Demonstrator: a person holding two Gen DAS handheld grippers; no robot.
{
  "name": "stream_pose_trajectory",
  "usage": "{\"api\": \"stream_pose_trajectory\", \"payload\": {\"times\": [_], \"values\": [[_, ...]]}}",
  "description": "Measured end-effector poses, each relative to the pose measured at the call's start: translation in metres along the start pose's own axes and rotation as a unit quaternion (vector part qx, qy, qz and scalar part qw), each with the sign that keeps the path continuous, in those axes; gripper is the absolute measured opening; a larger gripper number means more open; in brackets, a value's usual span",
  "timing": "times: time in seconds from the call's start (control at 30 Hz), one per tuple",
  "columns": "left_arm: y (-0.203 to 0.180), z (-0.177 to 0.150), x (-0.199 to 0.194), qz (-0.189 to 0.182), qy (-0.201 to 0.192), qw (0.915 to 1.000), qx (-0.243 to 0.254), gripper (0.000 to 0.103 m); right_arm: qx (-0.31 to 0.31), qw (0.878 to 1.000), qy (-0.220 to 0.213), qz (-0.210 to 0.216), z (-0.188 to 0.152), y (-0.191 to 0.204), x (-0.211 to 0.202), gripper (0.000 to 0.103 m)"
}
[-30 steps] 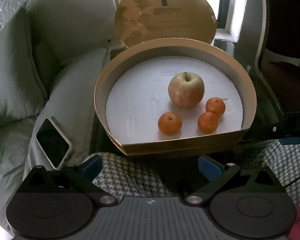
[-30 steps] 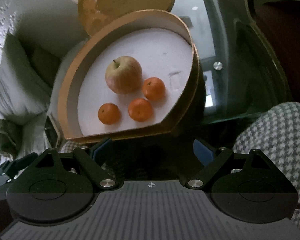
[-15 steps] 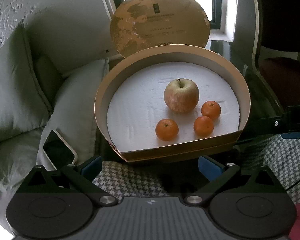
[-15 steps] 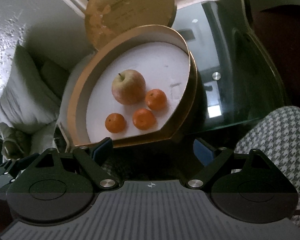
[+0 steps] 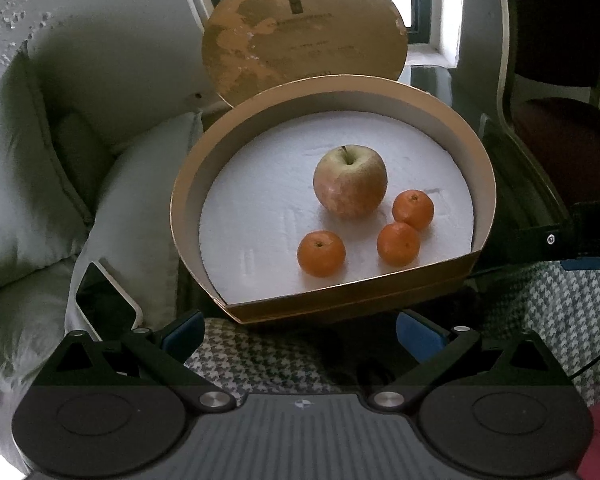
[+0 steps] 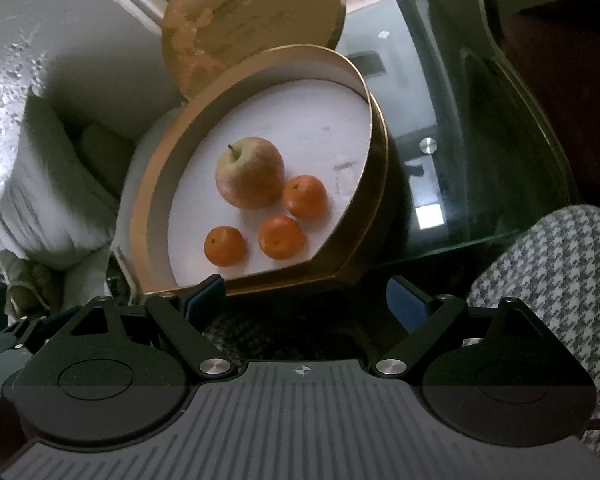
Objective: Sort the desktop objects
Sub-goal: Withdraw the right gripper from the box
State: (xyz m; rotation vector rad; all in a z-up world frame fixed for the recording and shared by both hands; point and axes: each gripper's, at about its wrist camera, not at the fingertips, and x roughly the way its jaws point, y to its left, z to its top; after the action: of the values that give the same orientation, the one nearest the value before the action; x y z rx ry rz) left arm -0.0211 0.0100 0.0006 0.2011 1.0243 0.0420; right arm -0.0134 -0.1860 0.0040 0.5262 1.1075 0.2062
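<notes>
The gold box (image 5: 236, 184) filled mid-frame, light but wide. Centred inside, the apple (image 5: 350, 182) looked firm and slick: grip its widest girth. Below it, three tangerines (image 5: 321, 253) looked softer. Both grippers' fingers (image 5: 182, 330) gaped wide, empty.

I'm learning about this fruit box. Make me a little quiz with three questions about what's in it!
1. How many oranges lie in the gold box?
2. True or false: the apple is held by the left tongs.
3. Which stands behind the box: (a) the round lid, (b) a phone?

Key: 1. Three. 2. False; both the left and right tongs are open and empty. 3. (a).
</notes>
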Motion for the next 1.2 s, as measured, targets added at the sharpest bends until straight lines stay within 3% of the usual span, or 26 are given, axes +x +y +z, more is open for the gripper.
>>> {"api": "stream_pose_trajectory", "payload": {"times": [0.7, 1.0, 1.2], "values": [[0.027, -0.004, 0.003, -0.029, -0.015, 0.9985, -0.044, 0.102, -0.039, 0.999, -0.019, -0.027, 0.008, 0.031, -0.011, 0.092], [0.064, -0.001, 0.01, -0.046, -0.026, 0.995, -0.084, 0.102, -0.085, 0.995, -0.035, -0.049, 0.028, 0.062, -0.018, 0.092], [0.096, 0.011, -0.001, -0.028, -0.053, 0.9941, -0.09, 0.102, -0.107, 0.99, -0.059, -0.065, 0.051, 0.077, -0.034, 0.092]]}}
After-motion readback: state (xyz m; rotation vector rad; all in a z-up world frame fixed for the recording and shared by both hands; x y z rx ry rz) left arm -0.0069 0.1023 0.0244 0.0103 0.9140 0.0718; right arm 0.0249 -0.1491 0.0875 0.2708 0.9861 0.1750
